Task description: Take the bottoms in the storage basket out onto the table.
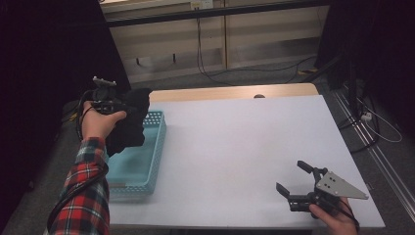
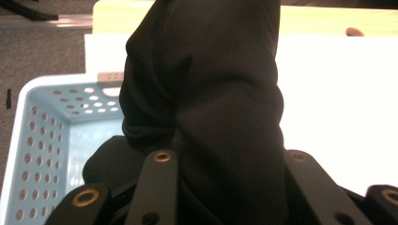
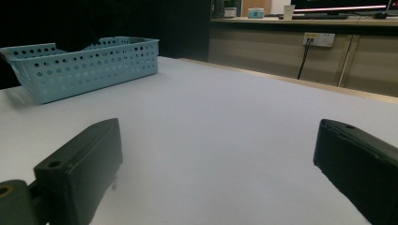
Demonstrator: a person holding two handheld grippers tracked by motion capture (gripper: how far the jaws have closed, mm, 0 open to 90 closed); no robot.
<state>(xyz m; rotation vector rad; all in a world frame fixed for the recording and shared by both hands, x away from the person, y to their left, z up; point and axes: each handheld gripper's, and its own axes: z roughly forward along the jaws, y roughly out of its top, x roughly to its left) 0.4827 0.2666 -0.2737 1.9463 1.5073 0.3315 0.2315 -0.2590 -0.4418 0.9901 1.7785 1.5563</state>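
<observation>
**Lift the black cloth clear of the basket before you carry it across**

Your left gripper (image 1: 128, 105) is clamped on a bunched black cloth (image 1: 131, 125), and the left gripper view shows the fabric packed between the two black jaws. The cloth hangs above the far end of the light blue basket (image 1: 155, 161), which sits at the left edge of the white table (image 1: 244, 147). The lower folds look as if they may be brushing the basket's inside, though the dark fabric against the dark background makes that hard to judge.

Raise the bundle straight up until the hanging tail is above the rim, so it does not drag the light basket along with it. Then swing it over the open table surface at a steady pace. Keep your grip firm, since the fold is thick and could slip.

Your right gripper (image 1: 293, 182) rests low near the table's front right corner with its jaws spread wide and nothing between them. It is well apart from the cloth and ready to take a loose edge once you bring it over.
</observation>
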